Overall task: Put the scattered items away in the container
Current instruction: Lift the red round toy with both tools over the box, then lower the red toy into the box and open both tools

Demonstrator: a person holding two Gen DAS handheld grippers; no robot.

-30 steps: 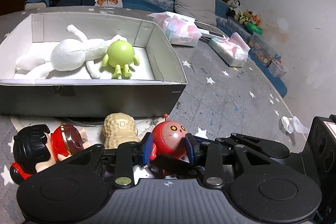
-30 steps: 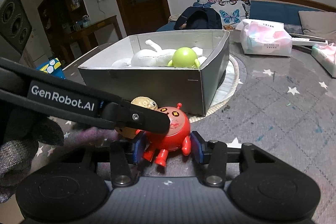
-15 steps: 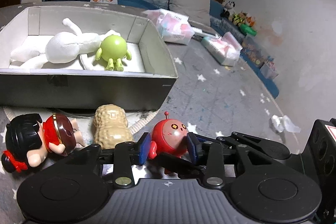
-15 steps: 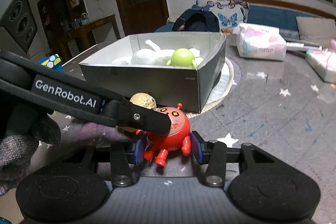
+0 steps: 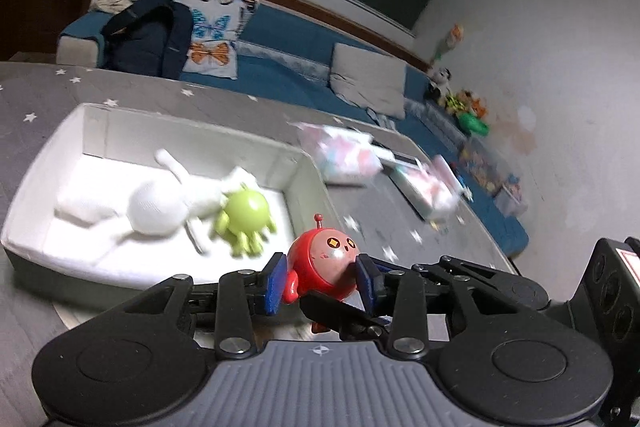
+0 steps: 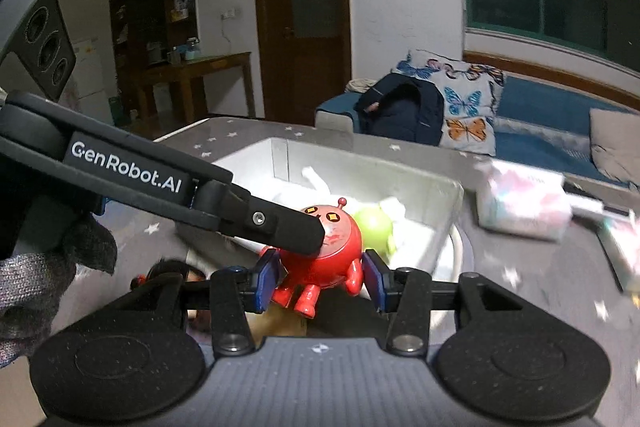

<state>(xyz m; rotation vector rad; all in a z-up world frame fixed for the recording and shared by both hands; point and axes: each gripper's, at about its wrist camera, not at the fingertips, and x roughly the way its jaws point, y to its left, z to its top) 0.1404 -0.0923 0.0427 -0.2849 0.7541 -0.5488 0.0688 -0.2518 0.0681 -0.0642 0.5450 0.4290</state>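
A round red robot toy (image 5: 320, 263) hangs in the air just short of the box's near wall. My left gripper (image 5: 320, 285) is shut on it, with a blue pad against each side. My right gripper (image 6: 319, 281) also grips the same red toy (image 6: 332, 251), pads on its arms. One of the left gripper's fingers (image 6: 260, 219) crosses the toy's top in the right wrist view. The grey box (image 5: 304, 179) holds a white plush (image 5: 160, 207) and a green round toy (image 5: 244, 215). A black-haired doll (image 6: 172, 267) and a tan peanut toy (image 6: 288, 323) lie below on the table.
Two pink-and-white tissue packs (image 5: 344, 159) lie on the starred grey tablecloth right of the box. A blue sofa with a dark backpack (image 5: 148, 39) and butterfly cushions runs behind the table. A gloved hand (image 6: 36, 287) holds the left gripper.
Both grippers have risen together with the red toy, lifting it off the table toward the box. The doll and peanut toy have dropped out of the left wrist view.
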